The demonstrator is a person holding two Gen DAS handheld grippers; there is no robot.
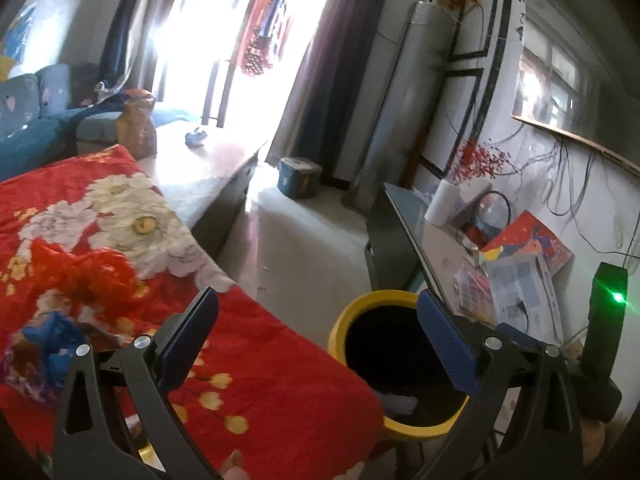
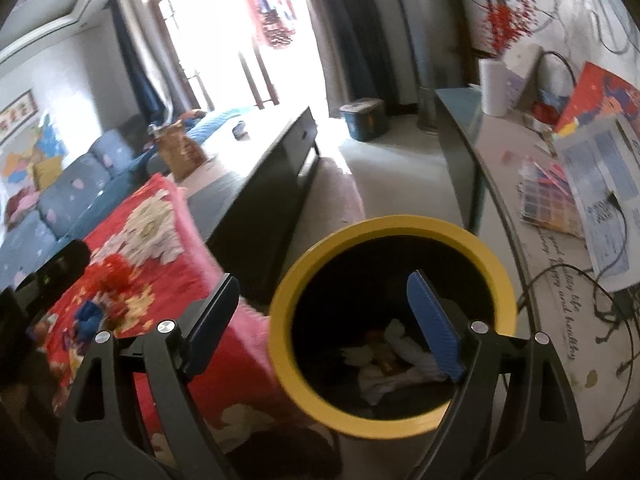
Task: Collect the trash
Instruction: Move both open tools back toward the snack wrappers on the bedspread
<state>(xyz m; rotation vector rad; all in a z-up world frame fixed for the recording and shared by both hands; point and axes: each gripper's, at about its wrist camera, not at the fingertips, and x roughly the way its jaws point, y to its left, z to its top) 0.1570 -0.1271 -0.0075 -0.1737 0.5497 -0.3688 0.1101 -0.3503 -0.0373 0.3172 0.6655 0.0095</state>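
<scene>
Both hand-held grippers spread wide, nothing held — left hand-held gripper (image 1: 316, 344), right hand-held gripper (image 2: 324, 320). Crumpled red wrapper (image 1: 94, 272) and blue wrapper (image 1: 52, 344) lie on red floral cloth (image 1: 260, 360), near table edge beside yellow-rimmed bin (image 2: 394, 224) — likely light, soft, crushable; pinch raised fold.

We see a yellow-rimmed bin (image 2: 394, 226) with a black inside, holding white crumpled trash (image 2: 394, 364). The cloth (image 1: 256, 344) beside it is red with white and yellow flowers. The sofa (image 2: 80, 184) is blue with pale blotches. Our fingers (image 2: 434, 326) carry blue ribbed pads.
</scene>
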